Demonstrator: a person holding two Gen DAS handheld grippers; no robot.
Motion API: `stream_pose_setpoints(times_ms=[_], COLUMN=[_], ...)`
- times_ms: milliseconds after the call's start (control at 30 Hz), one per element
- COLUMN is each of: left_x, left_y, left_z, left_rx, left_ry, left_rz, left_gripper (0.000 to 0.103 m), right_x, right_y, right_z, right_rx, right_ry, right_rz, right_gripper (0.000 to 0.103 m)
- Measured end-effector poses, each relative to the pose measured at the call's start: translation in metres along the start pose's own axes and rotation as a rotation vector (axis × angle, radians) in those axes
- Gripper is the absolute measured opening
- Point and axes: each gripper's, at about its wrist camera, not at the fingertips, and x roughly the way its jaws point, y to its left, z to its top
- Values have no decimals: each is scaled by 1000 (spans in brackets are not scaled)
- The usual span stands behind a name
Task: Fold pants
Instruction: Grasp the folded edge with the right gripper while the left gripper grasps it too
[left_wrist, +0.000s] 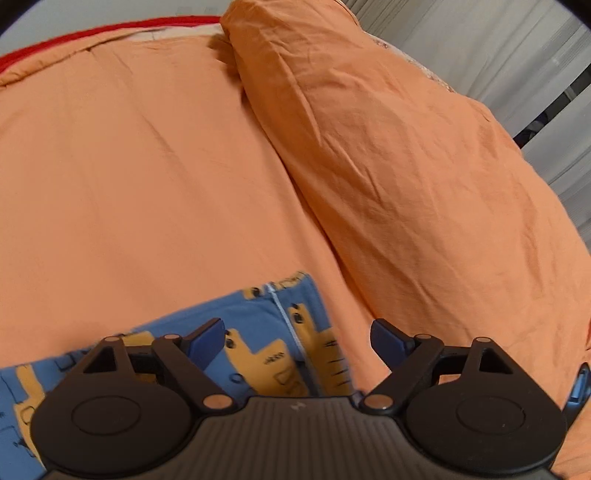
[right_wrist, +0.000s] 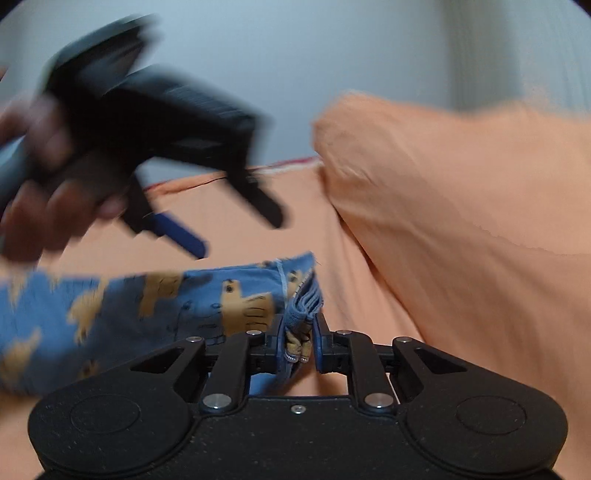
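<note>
Blue pants printed with yellow animals lie on an orange bedsheet. In the left wrist view my left gripper hovers just above the pants' near corner, jaws wide apart, nothing between them. The right wrist view shows my right gripper shut on a bunched edge of the pants, the cloth pinched between its blue pads. The left gripper also appears there, blurred, held by a hand above the pants' left part.
A big orange pillow lies to the right of the pants, also seen as the pillow in the right wrist view. A red bed edge runs along the far side. Pale curtains hang behind.
</note>
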Motion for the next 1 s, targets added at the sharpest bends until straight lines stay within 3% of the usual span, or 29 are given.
stream_pose_setpoints(times_ms=[67,300,500,767,833,867,967,1000], left_x=[6,29,32,41,41,42,40,40], left_y=[-7,-23,-18,-33,-34,-35,-37,-38], left_z=[2,-9,-14,-10,-10,-10,-10,-10], left_rx=[16,126,99,155,156,160,164,165], left_ry=[23,51,36,28,30,33,36,35], left_rz=[7,143,172,227,227,226,228,226], left_gripper=[87,60,57,53,47,39,33,23], right_x=[-3,-4,0,0,1,2,2,2], right_y=[15,34,37,39,39,40,39,39], right_z=[0,-2,-6,-8,-8,-8,-7,-7], right_rx=[-74,-202,-216,-227,-227,-226,-224,-223], right_ry=[-13,-28,-13,-5,-3,-2,1,-1], right_rz=[7,-3,1,-1,-1,0,1,-2], right_gripper=[15,14,14,14,14,14,14,14])
